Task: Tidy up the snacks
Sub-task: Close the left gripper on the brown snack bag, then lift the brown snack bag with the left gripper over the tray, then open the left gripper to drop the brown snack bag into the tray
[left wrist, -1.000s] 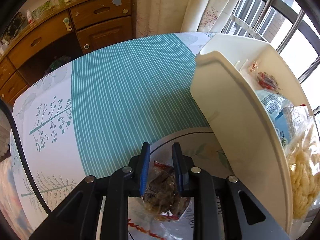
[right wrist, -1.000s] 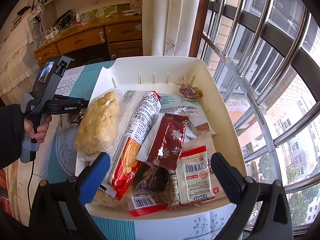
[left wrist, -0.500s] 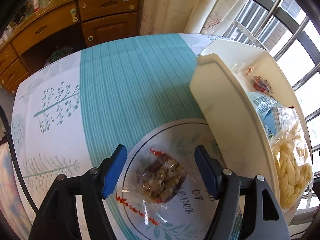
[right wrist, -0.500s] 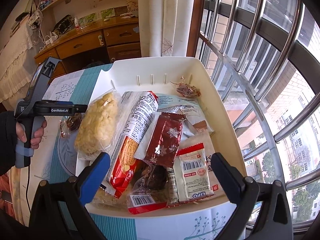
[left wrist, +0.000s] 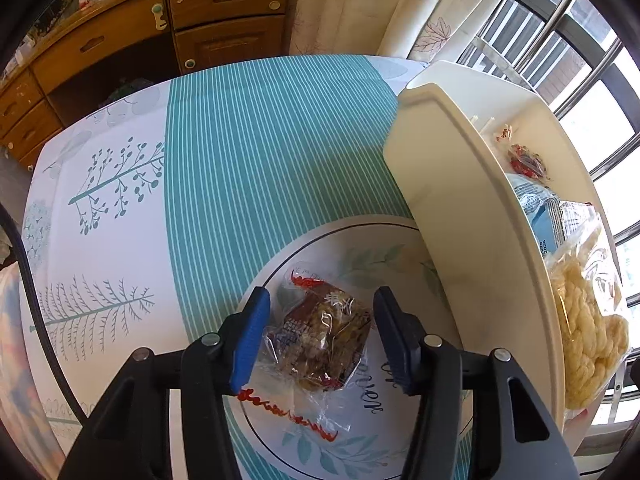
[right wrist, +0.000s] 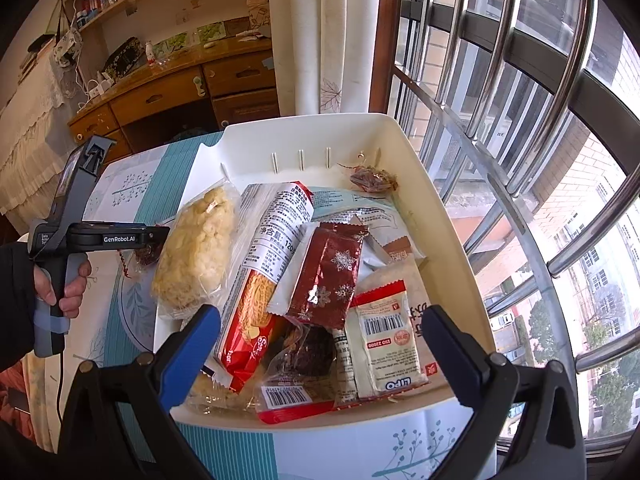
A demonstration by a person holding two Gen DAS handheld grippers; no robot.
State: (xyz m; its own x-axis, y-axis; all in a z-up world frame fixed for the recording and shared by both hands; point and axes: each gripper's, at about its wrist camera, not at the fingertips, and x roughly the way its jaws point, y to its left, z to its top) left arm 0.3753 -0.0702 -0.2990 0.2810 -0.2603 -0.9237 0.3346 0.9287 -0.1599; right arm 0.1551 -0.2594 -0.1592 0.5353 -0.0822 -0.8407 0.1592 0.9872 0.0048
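Note:
A clear packet of brown snack (left wrist: 320, 336) with red edging lies on the tablecloth left of the white bin (left wrist: 460, 216). My left gripper (left wrist: 320, 334) is open, its blue fingers either side of the packet without pressing it. In the right wrist view the packet (right wrist: 146, 254) shows under the left gripper (right wrist: 154, 236). The white bin (right wrist: 448, 216) holds several snacks: a puffed yellow bag (right wrist: 196, 252), a red biscuit roll (right wrist: 268, 276), a dark red snowflake pouch (right wrist: 328, 276). My right gripper (right wrist: 320, 344) is wide open and empty at the bin's near edge.
The table carries a teal striped cloth (left wrist: 260, 152) with a round leaf print. A wooden cabinet (left wrist: 160, 32) stands behind the table. Curtains (right wrist: 320, 36) and window bars (right wrist: 520, 100) lie just beyond the bin.
My left gripper opened and let go of the clear packet, which now lies on the cloth; the jaws have since narrowed around it. The right gripper stays nearly still.

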